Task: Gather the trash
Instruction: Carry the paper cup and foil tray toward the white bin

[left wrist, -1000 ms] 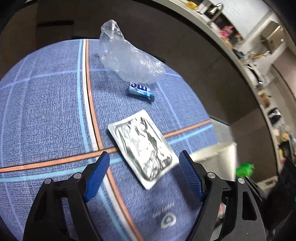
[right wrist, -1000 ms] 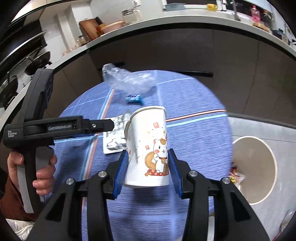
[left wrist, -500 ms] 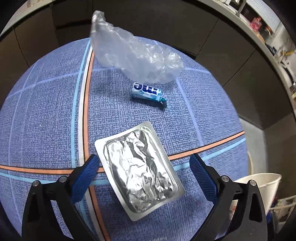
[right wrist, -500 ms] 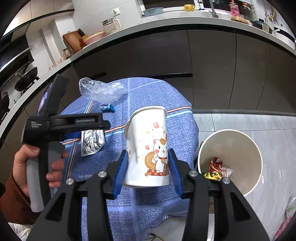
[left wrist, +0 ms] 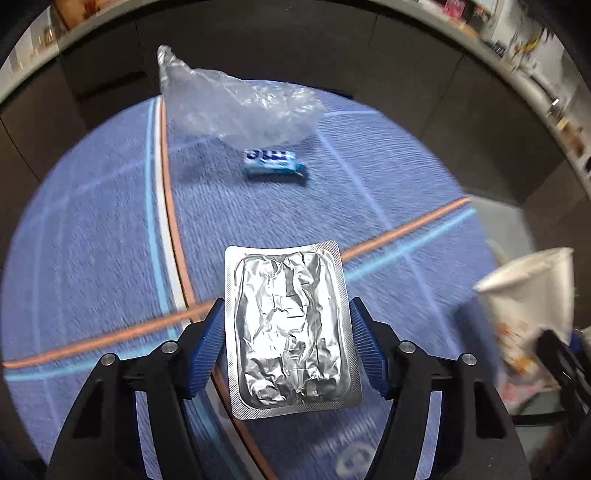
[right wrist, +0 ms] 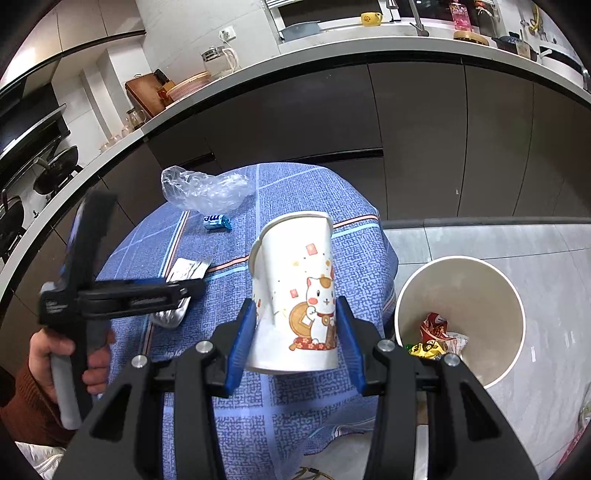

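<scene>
A shiny silver foil pill pack (left wrist: pixel 290 326) lies flat. A small blue candy wrapper (left wrist: pixel 272 161) lies just beside a crumpled clear plastic bag (left wrist: pixel 236 105). A white paper cup with a cat picture (right wrist: pixel 295 295) stands upright.

A glass kettle (right wrist: pixel 218 59) and yellow mug (right wrist: pixel 371 18) stand on the counter (right wrist: pixel 332 53).

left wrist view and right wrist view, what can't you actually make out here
- Blue wrapper: print motion-blurred in the left wrist view, too small in the right.
- Paper cup: blurred, cut by the left view's edge.
- Foil blister pack: partly hidden by the left gripper in the right view.
- Bin: bottom partly hidden by the right gripper.
</scene>
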Demonstrator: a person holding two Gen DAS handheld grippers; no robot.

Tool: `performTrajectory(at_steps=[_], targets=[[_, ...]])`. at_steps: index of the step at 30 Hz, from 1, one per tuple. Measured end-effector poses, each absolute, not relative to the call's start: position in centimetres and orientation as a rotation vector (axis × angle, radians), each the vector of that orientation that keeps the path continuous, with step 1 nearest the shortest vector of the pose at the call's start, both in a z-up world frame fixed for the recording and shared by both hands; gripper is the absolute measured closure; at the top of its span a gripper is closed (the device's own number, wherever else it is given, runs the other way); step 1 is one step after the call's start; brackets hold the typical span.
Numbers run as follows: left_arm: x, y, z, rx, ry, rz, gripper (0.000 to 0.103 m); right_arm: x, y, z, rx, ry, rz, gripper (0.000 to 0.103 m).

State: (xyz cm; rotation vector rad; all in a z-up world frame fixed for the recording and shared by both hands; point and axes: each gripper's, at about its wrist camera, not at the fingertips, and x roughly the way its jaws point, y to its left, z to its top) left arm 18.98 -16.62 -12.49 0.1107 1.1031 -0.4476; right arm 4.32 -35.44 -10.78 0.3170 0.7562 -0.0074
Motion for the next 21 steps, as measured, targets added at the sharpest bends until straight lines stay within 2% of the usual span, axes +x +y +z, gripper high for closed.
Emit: performTrajectory(at_steps=[8, 21], targets=[[16.3, -11.7, -9.3, -0.147, 1.08, -0.629, 0.041, 3.6, -35.1, -10.1, 0.307, 0.738, -0.008, 0.059], [12.4, -16.8, -4.0, -0.18, 1.007, -0.901, 0.041, 0.3, -38.7, -9.3, 0.317, 0.7, -0.115, 0.059]])
